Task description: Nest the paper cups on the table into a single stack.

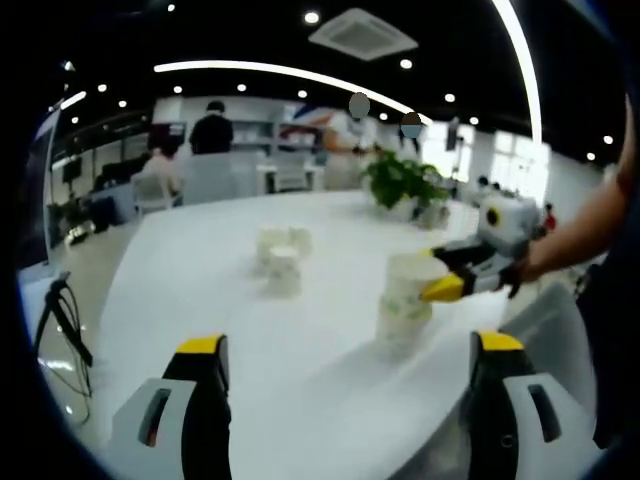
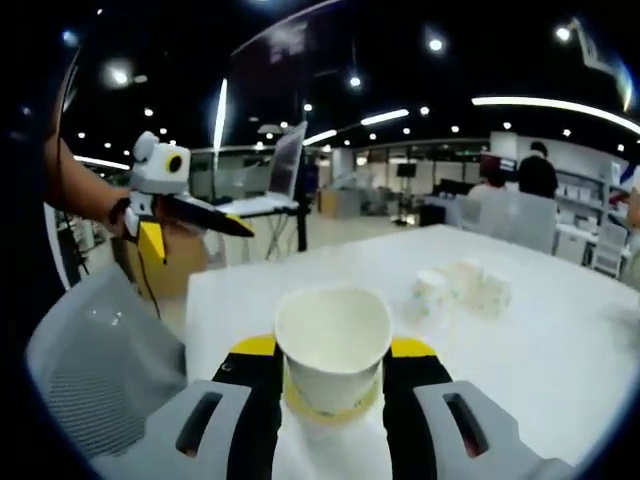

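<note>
On the white table (image 1: 190,270) stands a short stack of white paper cups (image 1: 403,308). My right gripper (image 1: 447,275) comes in from the right and is shut on the stack's top cup. In the right gripper view that cup (image 2: 333,345) sits upright between the jaws of my right gripper (image 2: 333,352), with the rim of a lower cup (image 2: 330,408) under it. Several loose cups (image 1: 281,257) huddle mid-table, also seen as pale cups (image 2: 462,287) beyond the held one. My left gripper (image 1: 347,345) is open near the table's front edge, with nothing between its jaws; it is also seen as my left gripper (image 2: 190,220), in a hand.
A potted plant (image 1: 405,182) stands at the table's far side. A grey mesh chair (image 2: 100,360) is close by the table edge, and a laptop (image 2: 283,170) sits on a stand behind. People and desks are far off in the background.
</note>
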A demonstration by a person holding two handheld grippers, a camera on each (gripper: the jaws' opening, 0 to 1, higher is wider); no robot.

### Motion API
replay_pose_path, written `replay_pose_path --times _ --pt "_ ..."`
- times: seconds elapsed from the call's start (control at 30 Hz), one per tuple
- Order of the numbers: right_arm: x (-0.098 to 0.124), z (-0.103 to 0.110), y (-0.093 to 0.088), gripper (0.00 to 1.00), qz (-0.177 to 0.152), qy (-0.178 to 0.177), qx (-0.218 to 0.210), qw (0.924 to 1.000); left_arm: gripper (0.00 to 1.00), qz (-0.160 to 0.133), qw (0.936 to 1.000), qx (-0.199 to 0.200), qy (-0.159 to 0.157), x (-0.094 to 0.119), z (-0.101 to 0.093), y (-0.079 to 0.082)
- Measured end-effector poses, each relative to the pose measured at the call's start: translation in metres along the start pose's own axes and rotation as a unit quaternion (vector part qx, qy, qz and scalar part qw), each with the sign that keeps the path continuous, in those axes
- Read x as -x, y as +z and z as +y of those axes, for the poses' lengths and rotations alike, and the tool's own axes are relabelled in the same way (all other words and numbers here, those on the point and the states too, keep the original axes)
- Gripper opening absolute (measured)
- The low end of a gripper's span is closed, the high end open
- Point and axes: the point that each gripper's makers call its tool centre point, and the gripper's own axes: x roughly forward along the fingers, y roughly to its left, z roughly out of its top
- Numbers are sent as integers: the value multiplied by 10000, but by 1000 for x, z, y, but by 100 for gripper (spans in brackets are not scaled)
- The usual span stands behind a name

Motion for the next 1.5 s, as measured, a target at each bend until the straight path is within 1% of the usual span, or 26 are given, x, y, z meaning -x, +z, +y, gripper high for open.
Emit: replay_pose_path --times 0.07,0.37,0.6,0.63,0.67,0.73,0.93,1.0,1.17,1.23,1.37,1.5 --pt "0 -1 -2 36 -10 -32 -61 10000 99 9 10000 4 6 0 0 -1" --pt "-6 1 -9 36 100 -21 -10 9999 99 43 10000 0 16 0 -1 -2" --pt "-10 3 -27 36 388 0 33 9992 99 26 10000 -17 8 -2 0 1" --pt "-11 4 -28 37 389 10 58 9992 99 25 10000 -12 3 -2 -1 1" --pt "-11 3 -28 37 367 10 84 9993 99 20 10000 -6 -3 -2 -1 1" --pt "-11 2 -27 37 360 -25 -19 9993 99 27 10000 -6 -4 -2 -2 1" --pt "-13 3 -27 38 390 -5 39 9992 99 55 10000 2 -19 -3 -4 -1" --pt "-13 3 -28 41 409 -4 49 9991 99 40 10000 5 -19 -4 -3 0" --pt "-11 4 -27 43 436 46 -17 9990 99 21 10000 3 -24 -5 -3 2" --pt "-11 4 -25 48 435 67 -59 9990 99 13 10000 4 -29 -6 -3 2" --pt "-6 2 -18 51 375 73 -69 9992 99 -20 10000 -21 -17 -7 -3 3" --pt "-1 -4 -9 56 275 30 -104 9996 99 -29 10000 -2 -60 -9 -4 3"
